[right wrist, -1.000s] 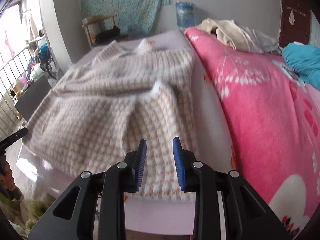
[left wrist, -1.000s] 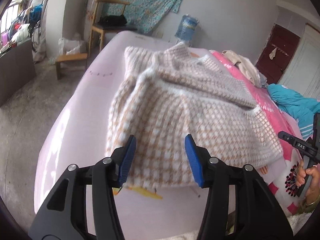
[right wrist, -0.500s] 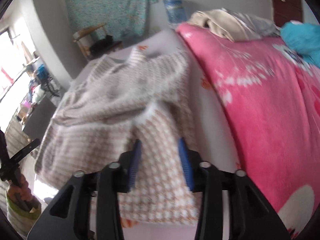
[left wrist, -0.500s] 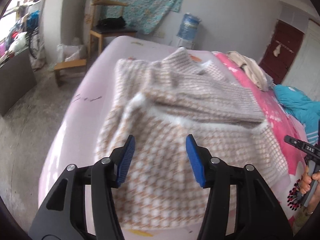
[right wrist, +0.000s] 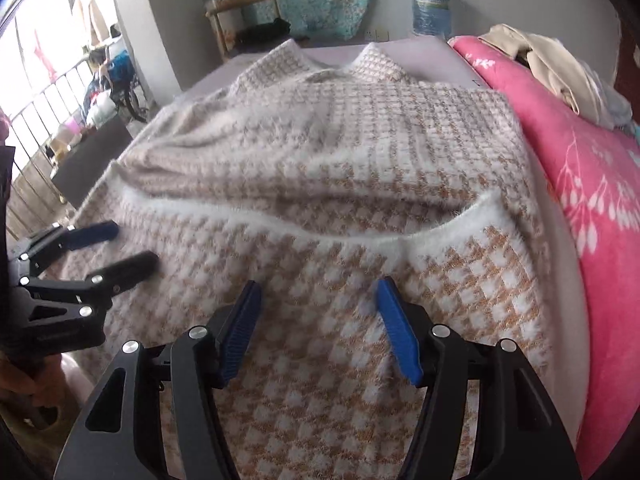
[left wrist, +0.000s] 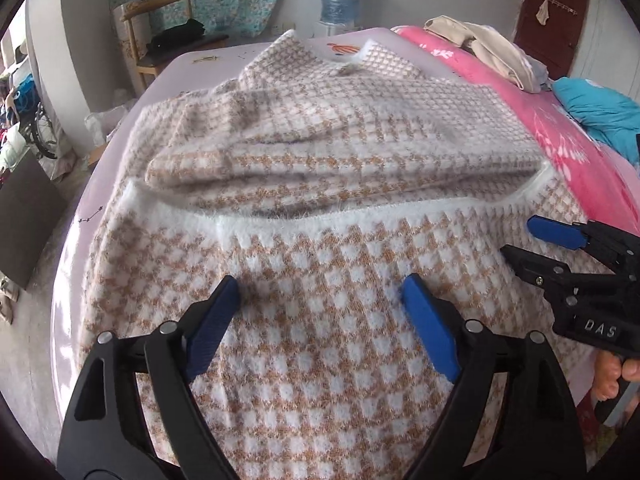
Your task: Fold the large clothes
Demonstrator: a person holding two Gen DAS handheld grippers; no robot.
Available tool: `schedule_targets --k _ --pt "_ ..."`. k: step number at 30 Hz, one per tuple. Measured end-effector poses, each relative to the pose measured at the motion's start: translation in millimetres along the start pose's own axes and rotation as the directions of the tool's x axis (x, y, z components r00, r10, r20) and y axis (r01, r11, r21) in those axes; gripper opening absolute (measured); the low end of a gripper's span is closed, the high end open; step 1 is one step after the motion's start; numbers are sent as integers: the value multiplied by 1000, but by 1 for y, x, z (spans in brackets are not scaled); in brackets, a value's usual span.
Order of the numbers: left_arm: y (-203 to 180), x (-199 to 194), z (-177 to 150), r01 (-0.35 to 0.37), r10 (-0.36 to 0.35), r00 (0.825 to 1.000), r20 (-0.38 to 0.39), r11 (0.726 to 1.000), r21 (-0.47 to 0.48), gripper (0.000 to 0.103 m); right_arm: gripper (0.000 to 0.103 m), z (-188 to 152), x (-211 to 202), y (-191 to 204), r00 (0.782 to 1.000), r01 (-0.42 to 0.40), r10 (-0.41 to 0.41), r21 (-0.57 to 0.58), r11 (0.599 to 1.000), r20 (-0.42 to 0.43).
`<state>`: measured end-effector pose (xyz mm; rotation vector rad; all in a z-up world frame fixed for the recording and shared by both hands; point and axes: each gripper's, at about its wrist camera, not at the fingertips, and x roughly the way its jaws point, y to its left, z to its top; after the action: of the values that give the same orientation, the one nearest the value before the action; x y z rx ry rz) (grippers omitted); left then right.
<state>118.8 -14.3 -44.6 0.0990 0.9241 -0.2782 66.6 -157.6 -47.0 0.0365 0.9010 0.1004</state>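
Both the left gripper [left wrist: 320,304] and right gripper [right wrist: 318,310] hover spread wide over the houndstooth sweater [left wrist: 320,184]; pinch both corners of the white hem [left wrist: 360,220] at twelve o'clock evenly.

**Both grippers spread wide, side by side**

The left gripper [left wrist: 320,300] points forward with its blue-padded fingers [left wrist: 214,322] set well apart, nothing between them. The right gripper [right wrist: 318,306] sits just beside it, fingers [right wrist: 398,336] likewise parted and gripping nothing. Each shows at the edge of the other's view, tips angled inward. A bare hand [left wrist: 614,376] wraps the right gripper's handle.
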Motion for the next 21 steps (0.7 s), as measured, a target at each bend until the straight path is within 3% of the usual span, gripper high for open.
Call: schedule_targets --k 9,13,16,21 --pt "4 3 0 -37 37 999 -19 998 -40 89 60 6 -8 0 1000 5 -5 17 1000 -3" --pt "3 4 1 -58 57 998 -25 997 -47 91 61 8 -14 -7 999 42 -43 34 999 8" --pt "0 3 1 -76 75 997 -23 996 -47 91 76 6 -3 -15 997 69 -68 52 996 -25" --pt "-1 3 1 -91 89 996 -25 995 -49 92 78 3 6 -14 995 88 -86 42 995 -44"
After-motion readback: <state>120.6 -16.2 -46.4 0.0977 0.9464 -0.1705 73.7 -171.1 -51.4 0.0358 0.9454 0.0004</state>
